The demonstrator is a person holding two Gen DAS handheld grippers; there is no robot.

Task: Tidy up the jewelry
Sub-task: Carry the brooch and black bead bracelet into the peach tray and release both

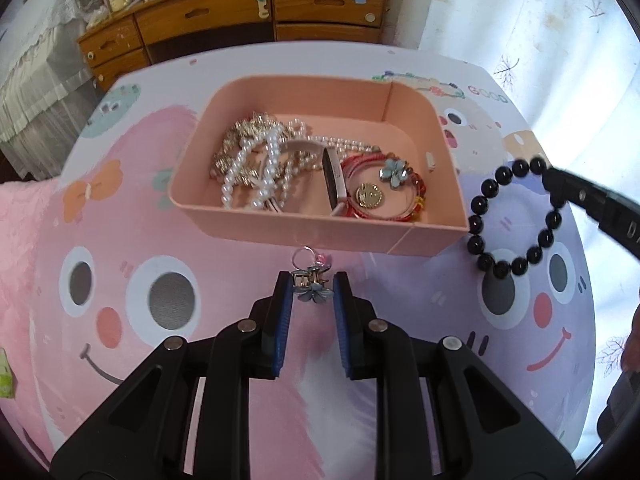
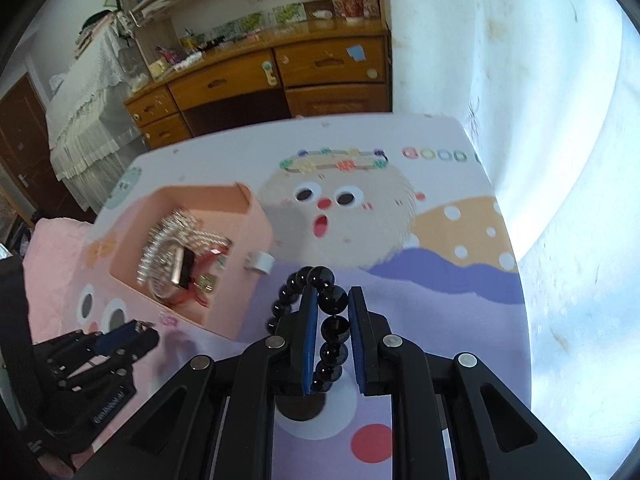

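A pink box (image 1: 400, 240) on the cartoon table mat holds pearl strands, a watch, a red bangle, a gold coin and a blue flower piece. My left gripper (image 1: 313, 286) is shut on a small blue flower hair clip (image 1: 312, 284) just in front of the box's near wall. A pink ring (image 1: 308, 257) lies on the mat beyond the clip. My right gripper (image 2: 333, 308) is shut on a black bead bracelet (image 2: 334, 326), lifted above the mat to the right of the box (image 2: 256, 240). The bracelet also shows in the left wrist view (image 1: 516, 216).
A wooden desk with drawers (image 1: 240, 12) stands behind the table. A white curtain (image 2: 520, 80) hangs at the right. A lace-covered piece of furniture (image 2: 88, 120) stands at the left. A small white tab (image 2: 260, 262) sticks out of the box's right wall.
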